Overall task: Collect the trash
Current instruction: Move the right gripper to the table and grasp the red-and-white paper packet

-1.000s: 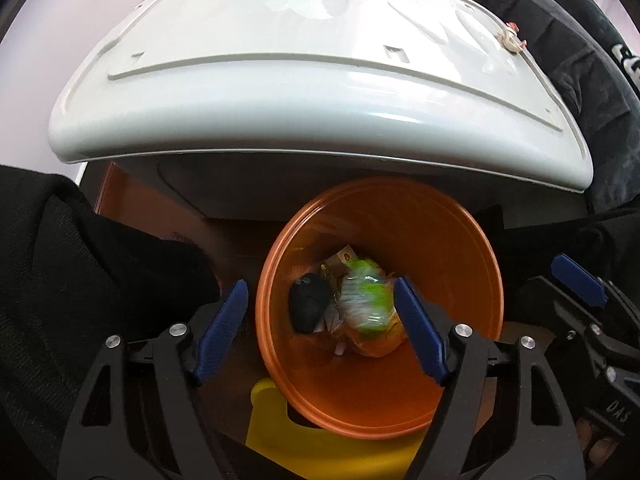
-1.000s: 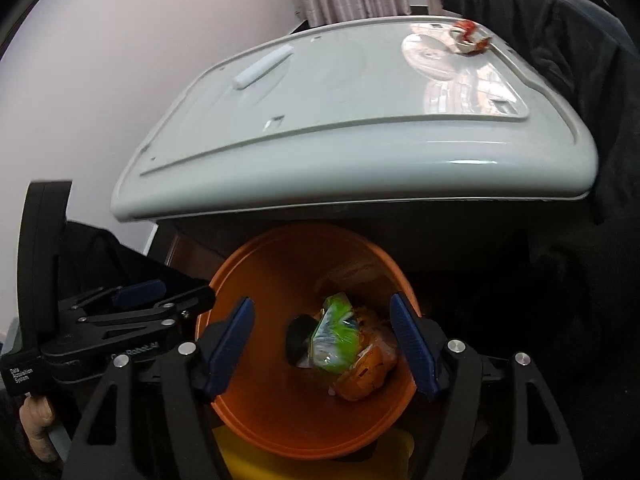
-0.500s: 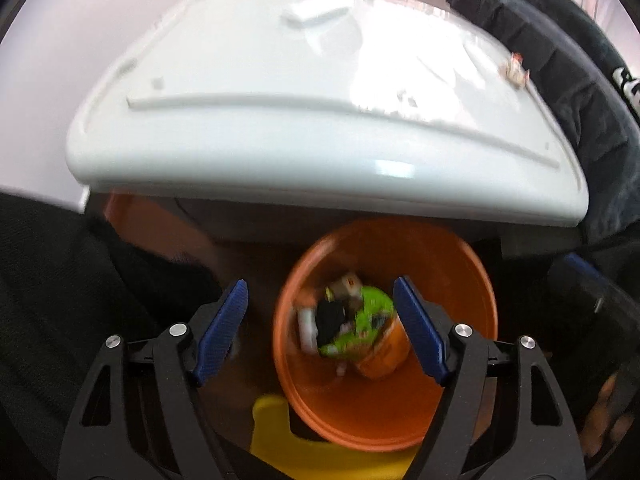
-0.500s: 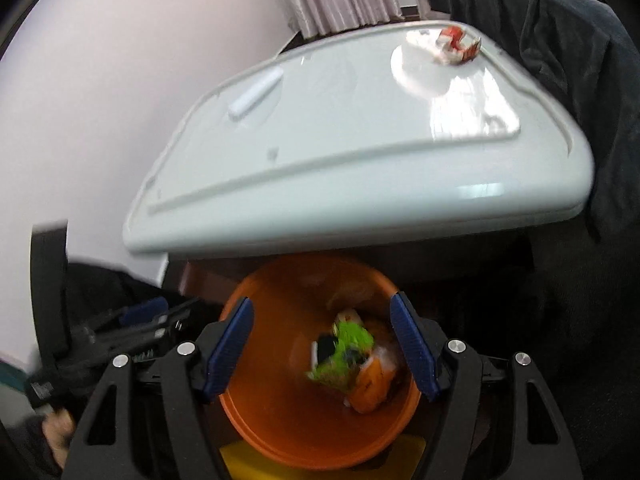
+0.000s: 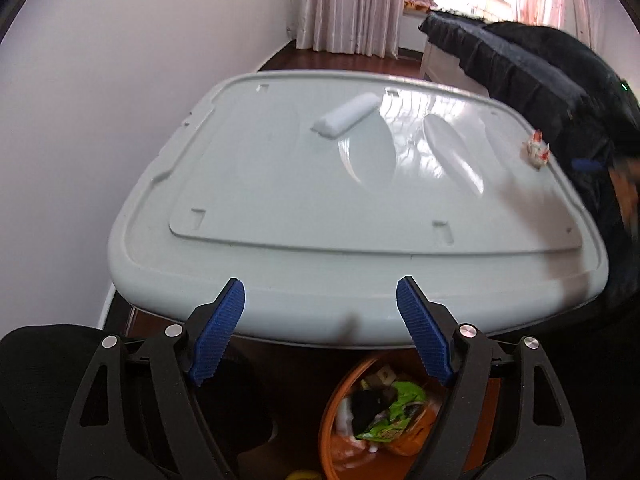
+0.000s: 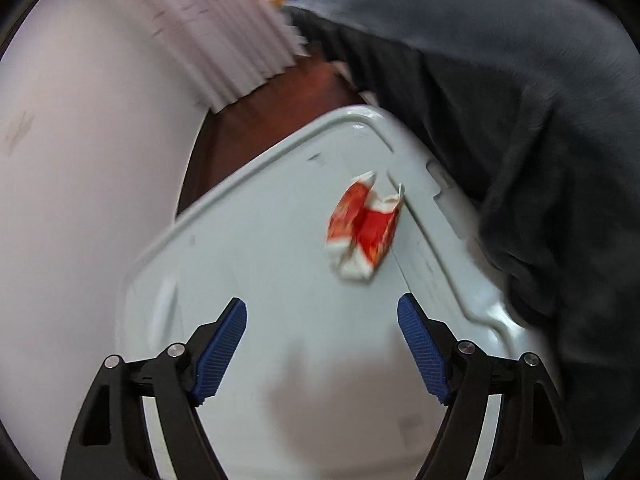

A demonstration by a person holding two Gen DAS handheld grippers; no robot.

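Observation:
A crumpled red and white wrapper (image 6: 362, 228) lies near the right edge of the pale table (image 6: 280, 280); in the left wrist view it shows far right (image 5: 537, 149). A white tissue pack (image 5: 345, 115) lies at the table's (image 5: 280, 184) far middle. My right gripper (image 6: 322, 350) is open and empty, above the table just short of the wrapper. My left gripper (image 5: 320, 328) is open and empty at the table's near edge. The orange bin (image 5: 340, 420) stands below the edge, holding a green packet (image 5: 394, 412) and other trash.
A dark coat (image 5: 540, 80) (image 6: 520, 100) hangs along the table's right side. A white wall (image 5: 100, 80) is on the left. A black chair back (image 5: 40, 380) is at the lower left. Curtains (image 5: 352, 4) stand beyond the table.
Both grippers rose from over the orange bin to table height. The right gripper swung up and right toward the red and white wrapper. Both stayed open.

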